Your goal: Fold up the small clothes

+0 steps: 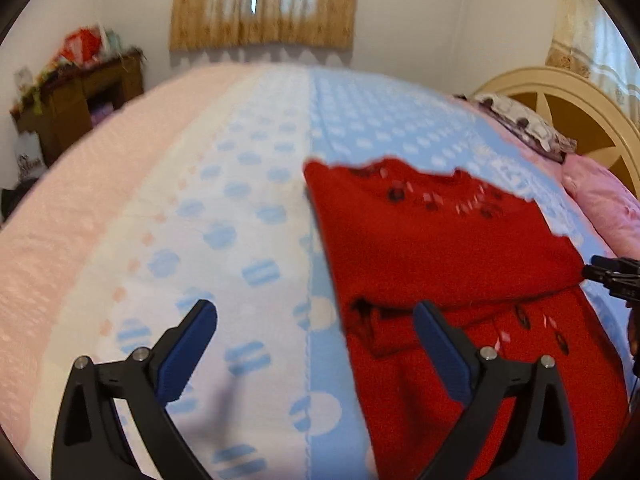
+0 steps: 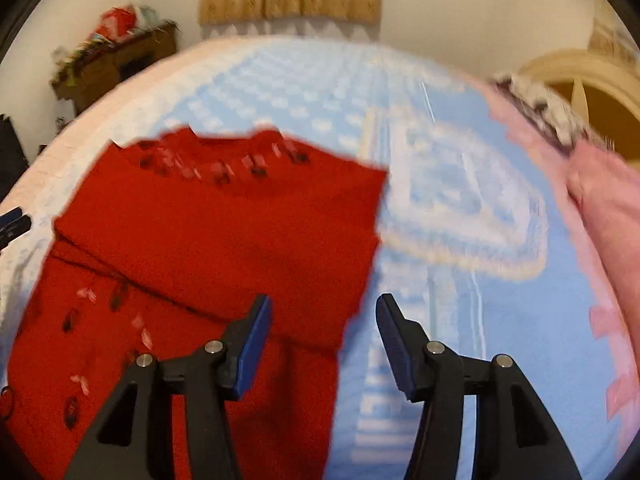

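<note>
Left wrist view: left gripper [image 1: 316,322], jaws spread wide with nothing between them, above a bedspread [image 1: 248,184] of pink, white and blue bands with dots. Red sweater [image 1: 440,240] lying on the bedspread at right, partly folded, its collar toward the far side; the gripper's right finger [image 1: 438,344] stands over the sweater's left edge. Right gripper tip [image 1: 608,272] at the sweater's right edge. Beyond: cream headboard [image 1: 560,96], pink pillow [image 1: 604,200], wooden cabinet [image 1: 80,100], curtained window [image 1: 264,4]. Right wrist view: right gripper [image 2: 324,316], jaws partly apart, clamped on nothing, over the sweater's [image 2: 224,220] right edge; left finger [image 2: 252,344] over red cloth, right finger [image 2: 396,344] over the bedspread [image 2: 460,208]. Left gripper tip [image 2: 14,222] at far left.
</note>
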